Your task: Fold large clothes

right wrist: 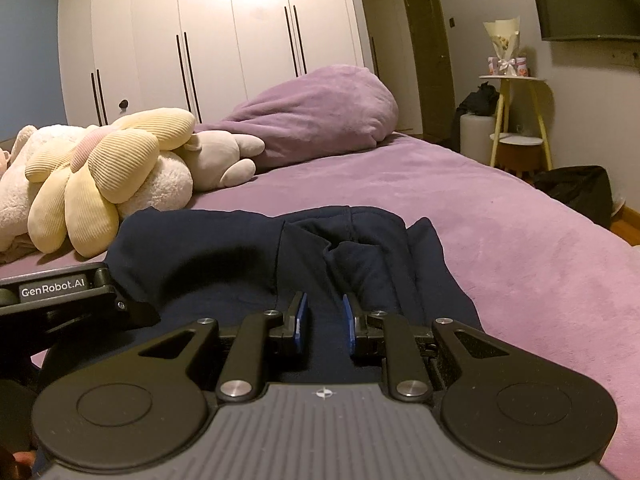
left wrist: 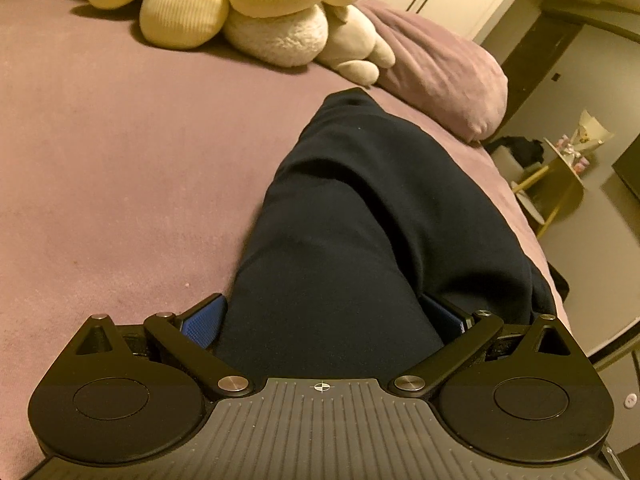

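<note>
Left claw [left wrist: 324, 320] spread wide with a thick bunch of the navy garment [left wrist: 360, 216] bulging between its blue pads, pads against cloth. Right claw [right wrist: 325, 320] narrowly parted over the fabric, gripping nothing. Garment lies crumpled near the bed's [right wrist: 520, 248] right edge, below the plush toys [right wrist: 100, 176].

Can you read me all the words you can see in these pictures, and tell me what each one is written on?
"GenRobot.AI": on a small label on the side of the left gripper, seen at the left edge of the right wrist view.
The little pink boxes on the yellow side table may have printing, but it is too small and blurred to read.
No other words, numbers or signs can be read in either view.
</note>
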